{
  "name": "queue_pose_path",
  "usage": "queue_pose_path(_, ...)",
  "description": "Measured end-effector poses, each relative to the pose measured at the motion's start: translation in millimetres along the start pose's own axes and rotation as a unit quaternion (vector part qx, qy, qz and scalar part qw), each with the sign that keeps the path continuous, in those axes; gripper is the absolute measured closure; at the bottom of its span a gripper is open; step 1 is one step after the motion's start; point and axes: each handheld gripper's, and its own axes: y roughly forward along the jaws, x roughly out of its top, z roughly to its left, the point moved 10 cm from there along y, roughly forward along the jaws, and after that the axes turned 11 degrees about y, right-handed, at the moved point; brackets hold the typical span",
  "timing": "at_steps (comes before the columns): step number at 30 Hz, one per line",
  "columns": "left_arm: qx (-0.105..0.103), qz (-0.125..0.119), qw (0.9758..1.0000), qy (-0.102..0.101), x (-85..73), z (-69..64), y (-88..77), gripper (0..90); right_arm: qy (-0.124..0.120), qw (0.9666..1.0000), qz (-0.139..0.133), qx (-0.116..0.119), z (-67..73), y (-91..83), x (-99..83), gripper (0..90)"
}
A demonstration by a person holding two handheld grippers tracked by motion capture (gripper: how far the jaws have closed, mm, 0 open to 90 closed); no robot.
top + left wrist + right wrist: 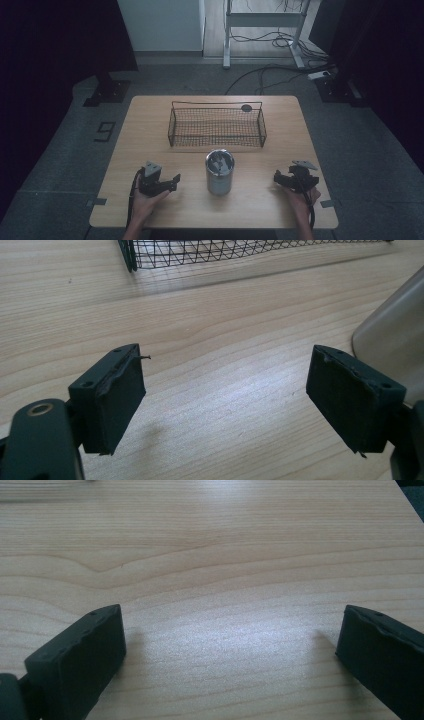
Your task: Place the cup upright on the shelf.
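My left gripper (227,400) and right gripper (230,655) both have their jaws spread wide with nothing between them, low over the desk (150,130). The upright metal can (220,171) stands between them, nearer my left gripper, at that view's right edge. Beyond it the wire basket (217,126) looks empty.
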Motion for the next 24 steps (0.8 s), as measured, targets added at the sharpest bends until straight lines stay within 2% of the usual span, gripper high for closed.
queue_pose_path(7,-0.011,-0.019,0.9997,-0.01,9.8,-4.2,-8.6,15.6,-0.007,0.9999,-0.004,0.007,1.3,-3.2,-1.7,3.3)
queue_pose_path(13,-0.026,-0.016,0.9995,0.0,13.0,-12.8,-12.8,15.0,-0.007,0.9999,-0.006,0.008,0.2,-7.0,-4.7,4.2)
queue_pose_path(14,-0.03,-0.018,0.9994,0.007,14.4,-15.2,-15.5,14.9,-0.006,0.9999,-0.007,0.006,0.4,-7.0,-4.7,4.2)
queue_pose_path(21,-0.026,-0.025,0.9993,0.002,12.8,-11.0,-15.7,14.9,-0.004,1.0,-0.007,0.005,0.8,-6.8,-4.8,4.2)
queue_pose_path(24,-0.02,-0.031,0.9993,0.001,17.4,-7.9,-17.4,14.8,-0.001,0.9999,-0.01,0.003,-0.2,-11.1,-8.0,6.5)
